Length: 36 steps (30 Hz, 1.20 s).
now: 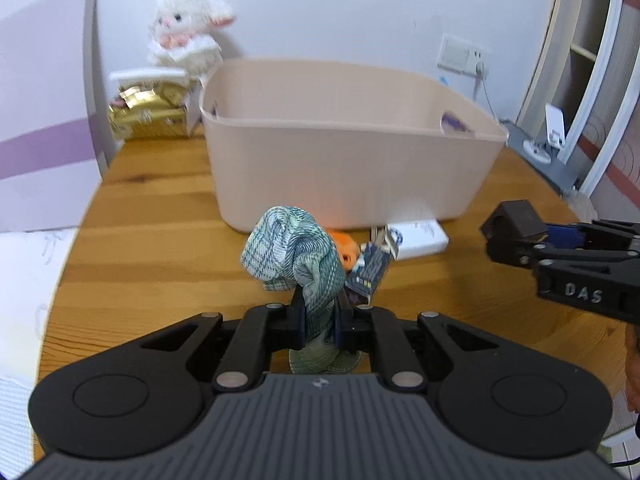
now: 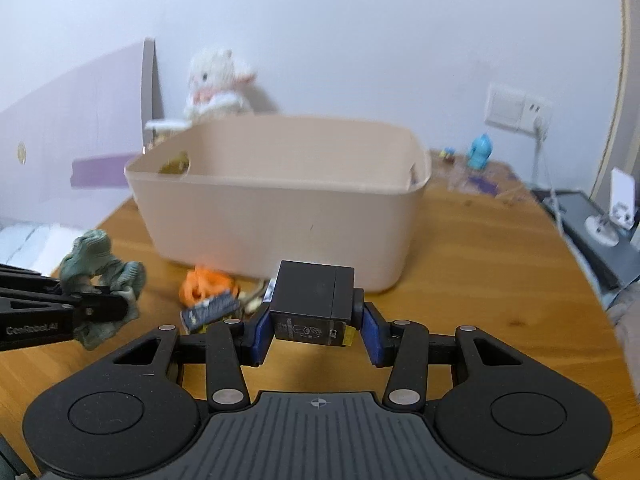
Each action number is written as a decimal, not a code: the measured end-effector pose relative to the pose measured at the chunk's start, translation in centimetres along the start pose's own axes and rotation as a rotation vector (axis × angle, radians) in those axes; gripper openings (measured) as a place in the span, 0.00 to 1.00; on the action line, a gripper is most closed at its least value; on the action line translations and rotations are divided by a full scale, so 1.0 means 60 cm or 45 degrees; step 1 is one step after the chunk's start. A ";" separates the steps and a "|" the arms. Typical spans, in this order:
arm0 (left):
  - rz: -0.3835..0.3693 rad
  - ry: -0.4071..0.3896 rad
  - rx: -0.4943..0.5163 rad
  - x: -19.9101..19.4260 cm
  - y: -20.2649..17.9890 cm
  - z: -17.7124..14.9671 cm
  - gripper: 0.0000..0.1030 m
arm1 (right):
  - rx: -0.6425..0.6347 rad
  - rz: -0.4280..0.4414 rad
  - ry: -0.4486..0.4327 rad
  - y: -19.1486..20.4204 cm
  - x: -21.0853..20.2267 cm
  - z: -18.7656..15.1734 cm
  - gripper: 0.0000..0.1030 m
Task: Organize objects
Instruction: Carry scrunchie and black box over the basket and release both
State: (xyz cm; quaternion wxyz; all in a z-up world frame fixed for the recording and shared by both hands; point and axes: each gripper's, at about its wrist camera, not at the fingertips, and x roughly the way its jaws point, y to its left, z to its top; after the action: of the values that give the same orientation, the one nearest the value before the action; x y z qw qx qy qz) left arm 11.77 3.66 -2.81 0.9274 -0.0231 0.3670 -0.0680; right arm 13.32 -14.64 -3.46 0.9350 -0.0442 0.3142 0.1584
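Bimanual carry toward a shared container: we see the left gripper [image 1: 320, 320] pinching a bunched green plaid cloth [image 1: 294, 254] at its waist, so that the fabric bulges above and below the pressed-together fingers and hangs clear of the wooden table [image 1: 160, 248]. The right gripper [image 2: 316, 326] clamps a small black box [image 2: 314, 300] between its blue pads [image 2: 262, 330], gripped across the flat side faces, which we judge offers the firmest hold on a rigid block. Both loads sit in front of the beige bin [image 2: 280, 220], whose open top presumably serves as their destination. An orange item [image 2: 206, 284], a dark blue packet [image 2: 210, 310] and a white box [image 1: 420, 238] lie on the table just beside the bin's front wall, not yet collected.
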 end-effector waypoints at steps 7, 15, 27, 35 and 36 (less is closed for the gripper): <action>0.025 -0.153 0.016 -0.061 -0.002 0.050 0.13 | 0.011 -0.040 -0.151 -0.027 -0.044 0.043 0.42; 0.050 -0.282 0.087 -0.069 -0.024 0.137 0.14 | 0.005 -0.087 -0.304 -0.047 -0.059 0.103 0.42; 0.102 -0.184 0.139 0.086 -0.039 0.227 0.14 | -0.015 -0.125 -0.286 -0.067 0.033 0.174 0.42; 0.134 -0.037 0.204 0.188 -0.039 0.228 0.14 | -0.085 -0.129 -0.118 -0.058 0.134 0.178 0.42; 0.143 -0.020 0.214 0.196 -0.041 0.227 0.14 | -0.100 -0.132 -0.095 -0.055 0.146 0.176 0.42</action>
State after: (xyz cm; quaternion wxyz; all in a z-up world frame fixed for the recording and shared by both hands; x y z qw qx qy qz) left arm 29.34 -0.53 -0.62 0.9313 0.0750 0.3534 -0.0464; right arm 27.05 -13.46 -0.37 0.9505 -0.0912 0.2701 0.1236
